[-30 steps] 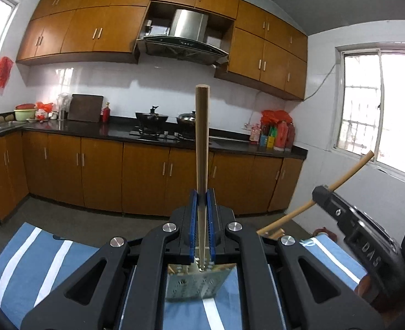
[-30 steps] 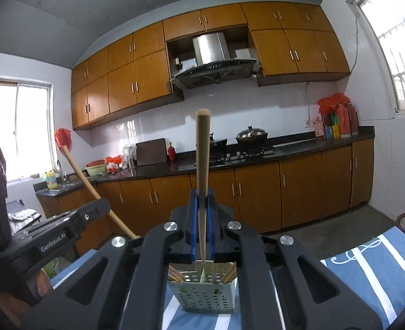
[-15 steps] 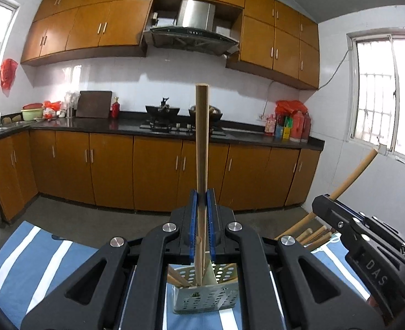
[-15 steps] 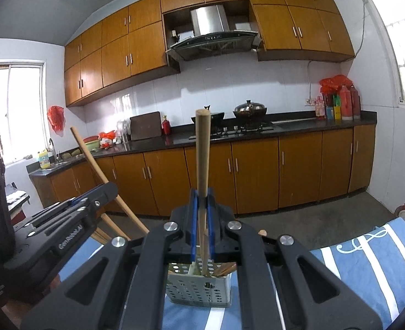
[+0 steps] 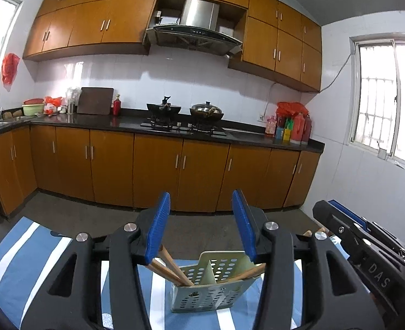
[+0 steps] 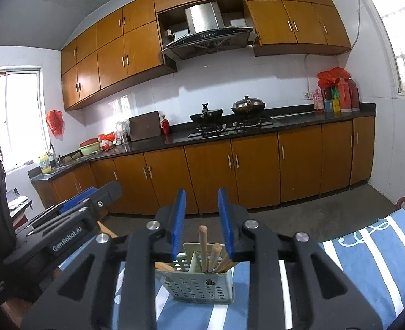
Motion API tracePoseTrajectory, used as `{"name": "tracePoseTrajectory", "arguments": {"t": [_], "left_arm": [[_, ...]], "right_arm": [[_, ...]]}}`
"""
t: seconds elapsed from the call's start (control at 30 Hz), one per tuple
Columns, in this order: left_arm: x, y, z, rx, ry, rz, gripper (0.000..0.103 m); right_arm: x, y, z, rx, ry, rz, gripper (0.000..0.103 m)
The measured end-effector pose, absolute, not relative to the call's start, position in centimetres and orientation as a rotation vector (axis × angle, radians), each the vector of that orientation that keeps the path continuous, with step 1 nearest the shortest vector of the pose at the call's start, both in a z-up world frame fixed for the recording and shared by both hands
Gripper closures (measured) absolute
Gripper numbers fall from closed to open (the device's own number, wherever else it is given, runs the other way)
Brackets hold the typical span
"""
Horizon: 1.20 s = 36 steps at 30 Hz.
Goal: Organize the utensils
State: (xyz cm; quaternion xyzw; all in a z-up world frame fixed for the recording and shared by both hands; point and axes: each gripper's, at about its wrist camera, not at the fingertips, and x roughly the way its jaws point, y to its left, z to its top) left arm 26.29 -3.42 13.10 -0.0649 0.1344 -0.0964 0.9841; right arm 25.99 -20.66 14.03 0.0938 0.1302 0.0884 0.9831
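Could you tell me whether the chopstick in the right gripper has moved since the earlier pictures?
Yes. The chopstick has dropped out of the right gripper, whose jaws have just been opening, and stands in the perforated holder.

We record a utensil holder (image 6: 202, 283) standing on the tablecloth (image 6: 367, 261), sticks (image 6: 203, 247) in both its compartments; counter (image 6: 257, 132) with stove (image 6: 230, 129) behind.

Left claw (image 5: 201, 227): black linkage arms, silver screws, blue pads; right claw (image 6: 201, 220) alike, white lettering on both.
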Motion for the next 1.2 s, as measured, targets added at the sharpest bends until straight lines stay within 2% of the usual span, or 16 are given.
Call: {"name": "tracePoseTrajectory", "arguments": {"t": [0.07, 0.27, 0.47, 0.67, 0.73, 0.87, 1.2], "left_arm": [[25.7, -3.0, 13.6, -0.145, 0.262, -0.196, 0.056], [23.3, -1.4, 15.0, -0.154, 0.232, -0.185, 0.054], [19.8, 1.1, 14.8, -0.154, 0.24, -0.151, 0.046], [15.5, 3.7, 13.4, -0.137, 0.249, -0.11, 0.028], [13.7, 4.3, 12.7, -0.117, 0.246, -0.098, 0.013], [11.1, 4.7, 11.6, -0.087, 0.245, -0.081, 0.002], [6.9, 4.9, 7.2, -0.049, 0.304, -0.027, 0.002]], "right_arm": [[25.5, -20.9, 14.3, 0.187, 0.251, 0.175, 0.077], [22.6, -21.6, 14.7, 0.175, 0.217, 0.16, 0.065], [17.9, -22.3, 14.7, 0.173, 0.171, 0.152, 0.041], [12.9, -21.5, 14.0, 0.128, 0.127, 0.149, 0.014], [11.5, -21.2, 13.7, 0.11, 0.116, 0.144, 0.004], [9.6, -20.7, 12.6, 0.095, 0.124, 0.131, 0.004], [6.6, -19.3, 8.9, 0.051, 0.198, 0.048, 0.004]]}}
